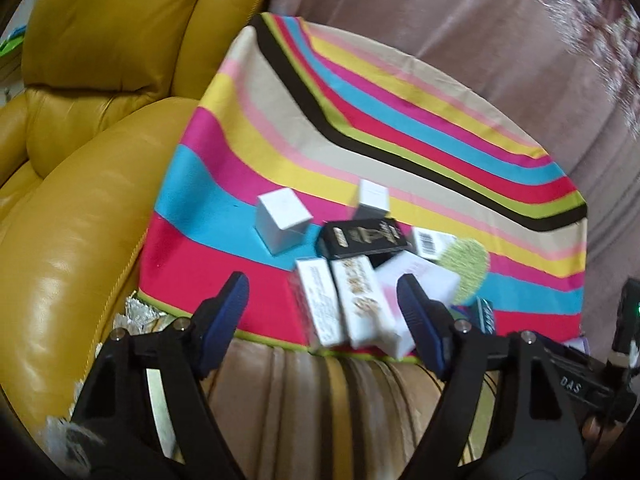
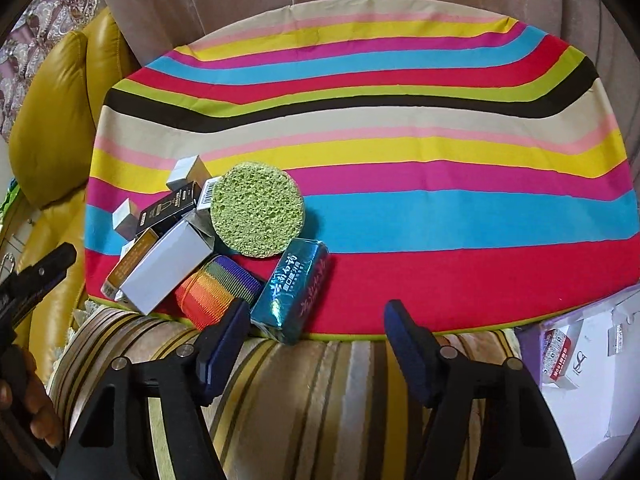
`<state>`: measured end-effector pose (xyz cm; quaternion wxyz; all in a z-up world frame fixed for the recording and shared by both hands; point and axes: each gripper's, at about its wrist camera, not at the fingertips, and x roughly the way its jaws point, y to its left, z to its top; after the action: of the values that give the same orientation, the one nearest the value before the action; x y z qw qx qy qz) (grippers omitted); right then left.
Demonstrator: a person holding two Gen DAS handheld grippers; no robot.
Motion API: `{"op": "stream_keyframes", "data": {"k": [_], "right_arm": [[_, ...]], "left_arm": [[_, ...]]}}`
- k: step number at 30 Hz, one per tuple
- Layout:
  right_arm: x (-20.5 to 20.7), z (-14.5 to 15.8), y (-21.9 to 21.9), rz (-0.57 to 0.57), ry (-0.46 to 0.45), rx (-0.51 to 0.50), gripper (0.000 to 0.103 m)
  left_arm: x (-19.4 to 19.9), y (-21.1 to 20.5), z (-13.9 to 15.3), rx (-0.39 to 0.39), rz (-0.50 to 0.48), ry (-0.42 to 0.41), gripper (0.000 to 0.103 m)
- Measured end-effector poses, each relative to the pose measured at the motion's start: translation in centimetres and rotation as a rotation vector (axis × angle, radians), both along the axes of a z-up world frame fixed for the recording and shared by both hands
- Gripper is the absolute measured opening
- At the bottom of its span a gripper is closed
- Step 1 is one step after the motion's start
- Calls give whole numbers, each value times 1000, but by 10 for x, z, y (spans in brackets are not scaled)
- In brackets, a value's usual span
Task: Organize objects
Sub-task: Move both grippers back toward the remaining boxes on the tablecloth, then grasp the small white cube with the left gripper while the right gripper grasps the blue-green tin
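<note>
A pile of small objects lies at the near left edge of a striped cloth (image 2: 400, 216). It holds a round green sponge (image 2: 256, 210), a teal packet (image 2: 290, 292), a rainbow spring toy (image 2: 218, 290), a long white box (image 2: 166, 268), a black box (image 2: 170, 206) and small white cubes (image 1: 284, 218). My left gripper (image 1: 322, 300) is open, just short of two upright white boxes (image 1: 356, 302). My right gripper (image 2: 314, 328) is open and empty, with the teal packet just beyond its left finger.
A yellow leather armchair (image 1: 92, 152) stands left of the table. Pink curtains (image 1: 460, 12) hang behind. A striped cushion (image 2: 320, 400) lies under the grippers. White paper bags and a purple item (image 2: 592, 360) lie at the right.
</note>
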<state>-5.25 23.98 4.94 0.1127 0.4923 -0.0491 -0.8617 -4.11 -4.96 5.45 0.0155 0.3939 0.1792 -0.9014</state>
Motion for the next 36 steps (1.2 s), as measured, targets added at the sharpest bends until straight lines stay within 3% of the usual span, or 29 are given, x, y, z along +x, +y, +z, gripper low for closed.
{"op": "stream_keyframes", "data": {"k": [24,28,29,32,36], "right_arm": [[-42,-26,-15,-32,-78,-17,67],[-46,-31,-17,-33,-89,-11,67],[-48,-33,-16,-36,-99,-8,66],[-50,-39,-14,-43,-124,-15,60],[-50,-40,-11,-60,-134,-6,44]], "left_arm": [[-100,-37,-46,64,157,-175,77],[-105,-37,-54,69,151,-201,62],[-105,-37,-56,77,144,-207,54],[-105,-38,-59,92,137,-211,41],[-101,-40,-57,92,140,-198,39]]}}
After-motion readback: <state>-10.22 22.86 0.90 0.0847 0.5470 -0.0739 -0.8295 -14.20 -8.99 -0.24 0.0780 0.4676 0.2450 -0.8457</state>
